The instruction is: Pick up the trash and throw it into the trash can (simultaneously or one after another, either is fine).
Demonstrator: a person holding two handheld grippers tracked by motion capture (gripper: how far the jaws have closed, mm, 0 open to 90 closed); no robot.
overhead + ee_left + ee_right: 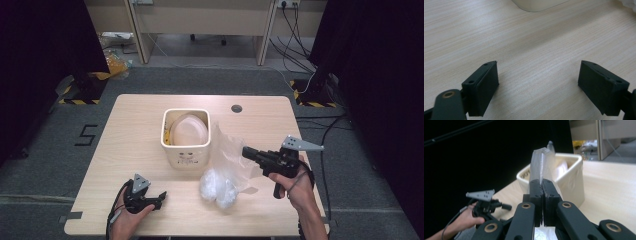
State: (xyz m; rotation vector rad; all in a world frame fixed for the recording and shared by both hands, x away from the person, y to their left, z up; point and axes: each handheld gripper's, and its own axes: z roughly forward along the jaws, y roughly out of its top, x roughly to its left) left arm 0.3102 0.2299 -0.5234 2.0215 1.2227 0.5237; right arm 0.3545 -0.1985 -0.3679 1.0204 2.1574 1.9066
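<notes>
A clear plastic bag (227, 157) with white lumps (218, 189) at its bottom stands on the table, right of a cream bin (186, 156). My right gripper (245, 151) is shut on the bag's upper edge; in the right gripper view the jaws (542, 182) are pressed together with the crumpled film (541, 162) sticking up between them, and the bin (574, 187) lies behind. A pale rounded thing (189, 129) lies inside the bin. My left gripper (161, 196) rests on the table at the front left, open, with bare wood between its pads (484, 87).
The bin's lower edge (536, 5) is a short way ahead of the left gripper. A round cable hole (236, 108) sits near the table's far edge. Beyond the table are desks (200, 25), floor cables (295, 30) and black curtains on both sides.
</notes>
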